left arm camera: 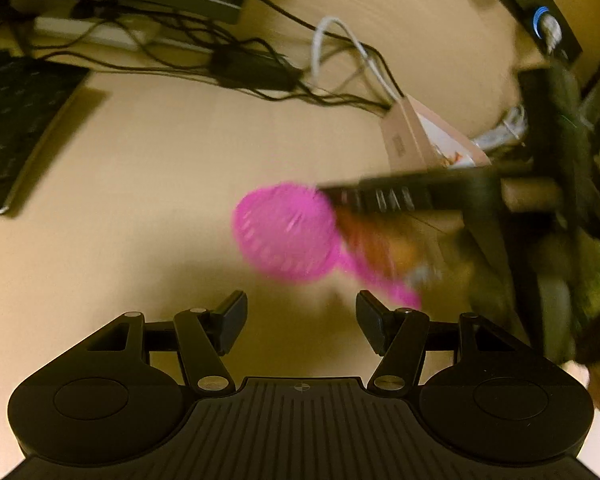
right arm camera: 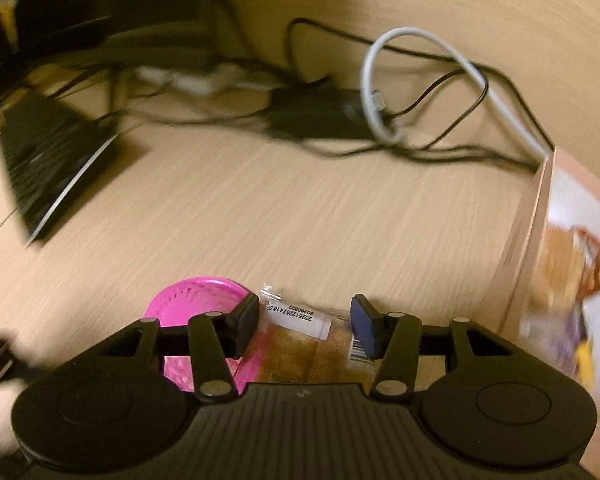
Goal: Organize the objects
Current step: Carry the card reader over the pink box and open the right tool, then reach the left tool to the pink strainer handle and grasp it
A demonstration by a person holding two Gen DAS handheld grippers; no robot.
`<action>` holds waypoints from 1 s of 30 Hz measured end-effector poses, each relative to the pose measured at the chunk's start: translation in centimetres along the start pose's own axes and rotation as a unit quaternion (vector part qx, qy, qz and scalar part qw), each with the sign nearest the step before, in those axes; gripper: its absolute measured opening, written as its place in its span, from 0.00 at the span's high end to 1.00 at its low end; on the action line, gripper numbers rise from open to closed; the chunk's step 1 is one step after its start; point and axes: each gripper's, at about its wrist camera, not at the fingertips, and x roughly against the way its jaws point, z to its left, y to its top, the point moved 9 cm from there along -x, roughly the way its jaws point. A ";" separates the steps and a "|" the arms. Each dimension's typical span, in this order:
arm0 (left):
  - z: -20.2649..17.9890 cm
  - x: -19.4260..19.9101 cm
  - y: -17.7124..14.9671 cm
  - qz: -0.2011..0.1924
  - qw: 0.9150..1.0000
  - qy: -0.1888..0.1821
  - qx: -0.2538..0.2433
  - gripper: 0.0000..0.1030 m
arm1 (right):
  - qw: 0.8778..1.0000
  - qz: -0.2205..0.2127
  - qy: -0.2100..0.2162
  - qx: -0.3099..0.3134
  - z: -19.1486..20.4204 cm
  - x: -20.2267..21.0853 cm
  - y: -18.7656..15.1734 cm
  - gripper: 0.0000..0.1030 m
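Right wrist view: my right gripper [right arm camera: 305, 326] is spread and empty, directly over the snack packet [right arm camera: 300, 344] at lower centre, pink brush [right arm camera: 196, 300] just left. Packet's long axis cannot tell. Left gripper [left arm camera: 302, 322], spread too, sits farther back, so right is nearer.
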 end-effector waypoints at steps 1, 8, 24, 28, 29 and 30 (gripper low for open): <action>-0.4 -0.1 -0.1 0.001 1.000 -0.001 -0.004 0.37 | 1.000 0.000 0.005 0.001 0.0 0.7 -0.9 0.51; -2.0 -0.9 0.1 -0.001 1.000 0.027 -0.001 0.37 | 0.998 -0.041 -0.039 0.041 -2.9 5.1 -5.0 0.16; -5.8 -3.2 -1.2 -0.011 0.996 0.089 0.003 0.37 | 0.985 -0.112 -0.126 -0.029 -10.9 13.6 -10.6 0.00; -5.5 -4.0 -0.4 -0.038 0.993 0.106 0.024 0.38 | 0.987 -0.100 -0.123 -0.025 -10.1 13.2 -11.9 0.00; -5.4 -4.3 0.1 -0.045 0.992 0.113 0.031 0.38 | 0.988 -0.097 -0.120 -0.024 -9.7 13.0 -12.2 0.00; -5.3 -4.6 0.5 -0.051 0.991 0.120 0.036 0.38 | 0.989 -0.092 -0.115 -0.022 -9.3 12.8 -12.5 0.00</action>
